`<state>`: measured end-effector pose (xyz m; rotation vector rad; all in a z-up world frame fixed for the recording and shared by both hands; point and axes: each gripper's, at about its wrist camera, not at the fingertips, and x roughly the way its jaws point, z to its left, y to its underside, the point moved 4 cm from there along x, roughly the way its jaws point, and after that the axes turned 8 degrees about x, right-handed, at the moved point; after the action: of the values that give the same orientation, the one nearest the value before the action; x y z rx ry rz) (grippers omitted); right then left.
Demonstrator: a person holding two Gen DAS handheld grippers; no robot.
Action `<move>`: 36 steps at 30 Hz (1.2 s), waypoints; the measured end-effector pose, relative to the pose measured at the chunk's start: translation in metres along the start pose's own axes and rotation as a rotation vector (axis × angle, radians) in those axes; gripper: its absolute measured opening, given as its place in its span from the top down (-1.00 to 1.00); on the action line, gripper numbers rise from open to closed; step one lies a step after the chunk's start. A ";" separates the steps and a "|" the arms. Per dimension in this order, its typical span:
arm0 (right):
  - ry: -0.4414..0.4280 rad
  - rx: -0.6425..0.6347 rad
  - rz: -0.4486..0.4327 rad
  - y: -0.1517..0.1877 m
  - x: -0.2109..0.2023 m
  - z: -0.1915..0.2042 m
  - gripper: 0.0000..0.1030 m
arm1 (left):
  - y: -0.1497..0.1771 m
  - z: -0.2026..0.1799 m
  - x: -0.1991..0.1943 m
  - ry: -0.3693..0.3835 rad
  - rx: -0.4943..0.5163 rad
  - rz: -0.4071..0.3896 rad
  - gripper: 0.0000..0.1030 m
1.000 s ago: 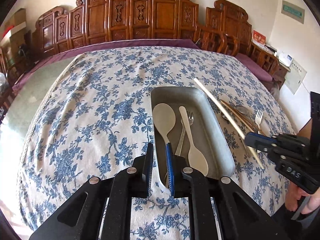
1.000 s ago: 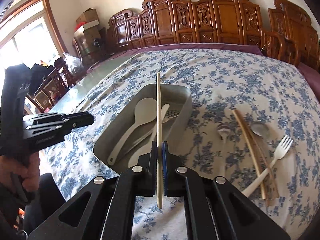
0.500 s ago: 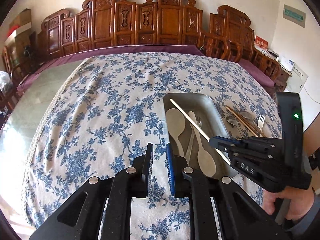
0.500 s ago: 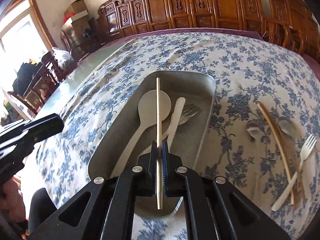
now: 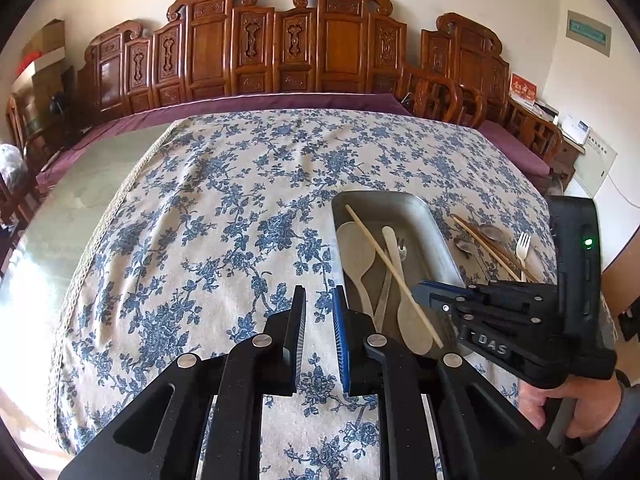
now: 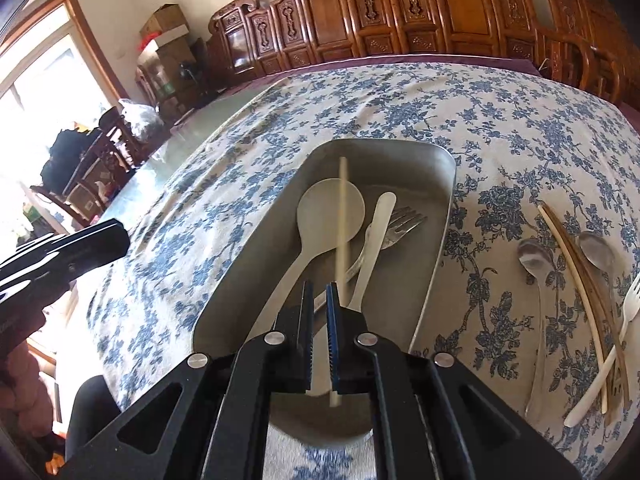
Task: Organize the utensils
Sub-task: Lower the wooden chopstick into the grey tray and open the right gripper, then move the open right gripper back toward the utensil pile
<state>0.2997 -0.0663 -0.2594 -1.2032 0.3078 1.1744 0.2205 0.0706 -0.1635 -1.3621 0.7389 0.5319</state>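
A grey metal tray (image 6: 400,145) on the blue-flowered tablecloth holds a pale wide spoon (image 6: 330,208), a pale narrow spoon (image 6: 380,220) and a metal fork (image 6: 402,220). A light wooden chopstick (image 6: 343,216) lies lengthwise over them. Its near end passes under my right gripper (image 6: 318,286), whose jaws are opening; nothing sits between the pads. In the left wrist view the same chopstick (image 5: 384,258) slants across the tray (image 5: 400,197), with the right gripper (image 5: 424,290) at its near end. My left gripper (image 5: 319,292) hovers left of the tray, slightly open and holding nothing.
Right of the tray lie two metal spoons (image 6: 530,254), brown chopsticks (image 6: 580,280) and a white fork (image 6: 632,304). Carved wooden chairs (image 5: 280,48) line the far edge. The left gripper (image 6: 108,236) shows at the left of the right wrist view. A hand (image 5: 580,408) holds the right gripper.
The right gripper carried the chopstick leftward over the tray and lowered it. Its pads have since parted, and the chopstick now lies in the tray. The left gripper barely moved.
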 end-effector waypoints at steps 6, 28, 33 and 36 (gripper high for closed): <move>0.050 -0.070 -0.075 -0.006 -0.047 -0.011 0.82 | -0.001 -0.016 -0.004 0.023 0.011 -0.005 0.76; 0.319 0.150 -0.192 0.002 -0.132 -0.198 0.43 | -0.019 -0.104 -0.004 0.105 0.122 -0.029 0.40; 0.326 0.151 -0.156 0.012 -0.113 -0.209 0.43 | -0.023 -0.117 0.005 0.114 0.134 -0.026 0.32; 0.322 0.124 -0.133 0.014 -0.106 -0.205 0.43 | -0.024 -0.126 0.014 0.122 0.140 -0.015 0.32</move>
<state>0.3191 -0.2961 -0.2722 -1.2819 0.5257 0.8331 0.2267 -0.0584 -0.1634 -1.2763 0.8488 0.3805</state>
